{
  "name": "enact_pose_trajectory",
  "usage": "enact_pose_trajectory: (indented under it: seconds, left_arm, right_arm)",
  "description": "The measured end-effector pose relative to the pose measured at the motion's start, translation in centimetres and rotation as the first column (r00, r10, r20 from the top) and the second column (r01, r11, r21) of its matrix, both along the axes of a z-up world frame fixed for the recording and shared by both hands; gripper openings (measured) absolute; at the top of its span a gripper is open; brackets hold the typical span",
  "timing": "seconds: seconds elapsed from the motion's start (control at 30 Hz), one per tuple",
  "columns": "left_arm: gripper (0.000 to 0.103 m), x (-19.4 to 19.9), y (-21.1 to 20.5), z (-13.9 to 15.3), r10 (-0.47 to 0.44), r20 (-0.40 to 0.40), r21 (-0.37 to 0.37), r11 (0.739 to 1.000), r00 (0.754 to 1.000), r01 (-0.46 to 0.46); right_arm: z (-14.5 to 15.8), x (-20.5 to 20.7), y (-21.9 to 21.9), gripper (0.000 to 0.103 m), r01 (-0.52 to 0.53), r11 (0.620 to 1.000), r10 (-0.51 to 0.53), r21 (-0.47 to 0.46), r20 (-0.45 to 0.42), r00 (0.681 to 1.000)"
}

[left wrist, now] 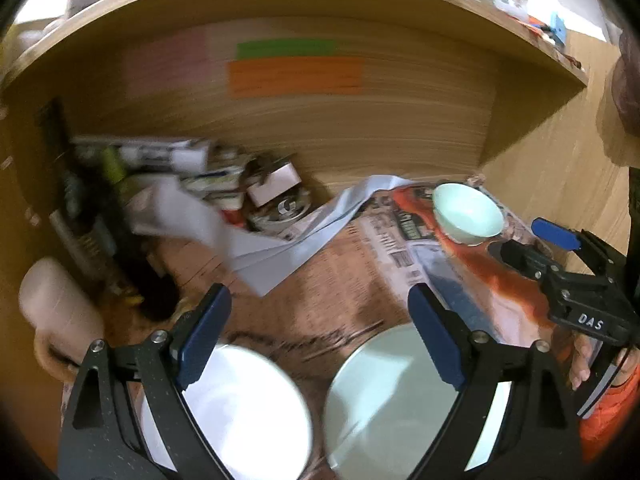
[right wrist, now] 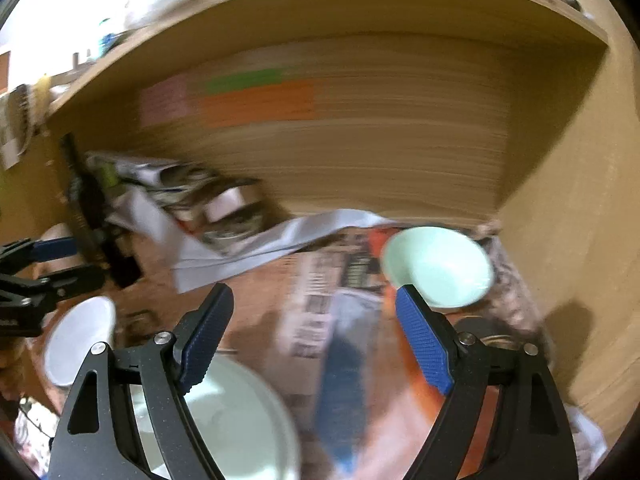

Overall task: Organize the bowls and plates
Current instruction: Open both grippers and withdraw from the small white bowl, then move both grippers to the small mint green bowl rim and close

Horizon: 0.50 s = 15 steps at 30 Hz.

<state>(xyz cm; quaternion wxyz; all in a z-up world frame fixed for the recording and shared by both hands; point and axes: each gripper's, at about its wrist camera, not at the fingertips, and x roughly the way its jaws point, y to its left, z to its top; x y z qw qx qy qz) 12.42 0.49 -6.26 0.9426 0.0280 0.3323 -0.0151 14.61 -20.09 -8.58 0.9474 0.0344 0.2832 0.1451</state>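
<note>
A small pale green bowl [left wrist: 469, 211] sits on newspaper at the far right under the shelf; it also shows in the right wrist view [right wrist: 438, 266]. A white plate [left wrist: 244, 412] and a pale green plate [left wrist: 384, 404] lie side by side below my left gripper [left wrist: 320, 334], which is open and empty above them. My right gripper [right wrist: 314, 334] is open and empty, above the green plate [right wrist: 240, 420], with the bowl just beyond its right finger. The white plate [right wrist: 80, 340] lies to its left. The right gripper [left wrist: 560, 248] shows at right in the left wrist view.
A wooden shelf [left wrist: 320, 128] overhangs the surface, with coloured notes [left wrist: 296, 76] on its back wall. Clutter of papers, boxes and a can [left wrist: 240, 192] fills the back left. A pale cup [left wrist: 52, 300] stands at left. Newspaper [left wrist: 440, 272] covers the right side.
</note>
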Motion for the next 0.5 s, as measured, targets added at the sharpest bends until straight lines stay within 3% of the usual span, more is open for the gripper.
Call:
enact_pose_trajectory:
  seconds: [0.23,0.5]
  left_arm:
    - [0.092,4.4,-3.7,-0.4,-0.077,-0.039,0.015,0.997,0.996,0.078]
    - [0.092,9.8,-6.5,-2.3,-0.133,-0.130,0.023,0.990,0.983,0.137]
  right_arm:
    - [-1.1,3.0,-4.8,0.081,0.135,0.991,-0.135,-0.012,-0.041,0.990]
    - [-4.2,7.6,-8.6,0.081,0.257,0.966,-0.259,-0.030,-0.131,0.957]
